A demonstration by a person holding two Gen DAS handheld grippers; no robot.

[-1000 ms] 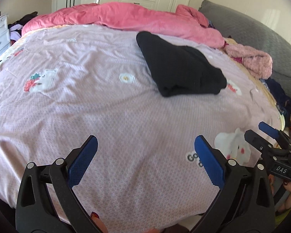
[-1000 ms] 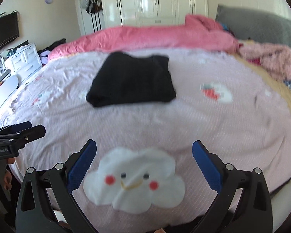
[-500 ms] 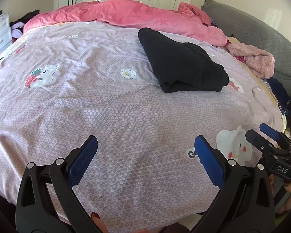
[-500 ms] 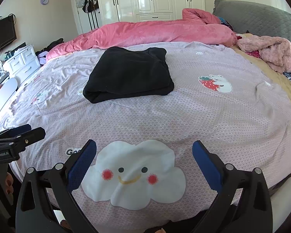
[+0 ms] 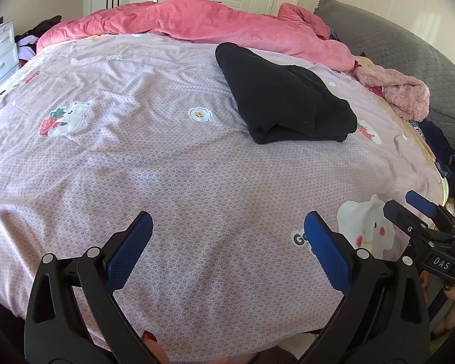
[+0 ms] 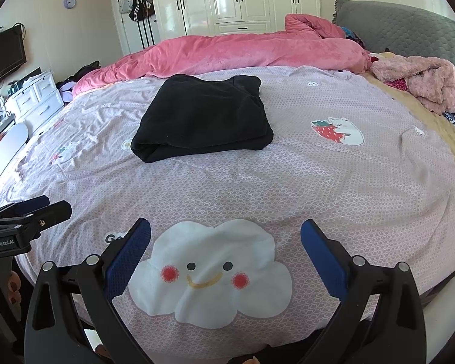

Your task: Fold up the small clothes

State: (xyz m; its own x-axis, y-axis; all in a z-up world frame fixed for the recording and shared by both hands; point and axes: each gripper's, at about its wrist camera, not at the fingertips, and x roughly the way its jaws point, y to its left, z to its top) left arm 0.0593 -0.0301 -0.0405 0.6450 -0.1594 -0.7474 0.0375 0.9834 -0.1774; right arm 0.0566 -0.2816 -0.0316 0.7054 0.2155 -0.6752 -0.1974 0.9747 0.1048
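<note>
Both grippers point(image 5: 227, 224) point(image 6: 226, 227) lower and closer to folded black garment point(image 5: 285, 97) than before.

television point(image 6: 3, 57) cut off, headboard point(image 5: 409, 69) partly hidden

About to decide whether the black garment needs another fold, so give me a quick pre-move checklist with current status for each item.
1. Left hand-held gripper open and empty: ok.
2. Right hand-held gripper open and empty: ok.
3. Black garment folded into a compact bundle, lying flat on the bedsheet: ok.
4. Both grippers clear of the garment, near the bed's front edge: ok.
5. Nothing lying on the garment; pink blanket sits behind it, apart: ok.
6. Fold edges aligned underneath: cannot tell.
7. More small clothes to fold: cannot tell; a fluffy pink item lies at the far right.
</note>
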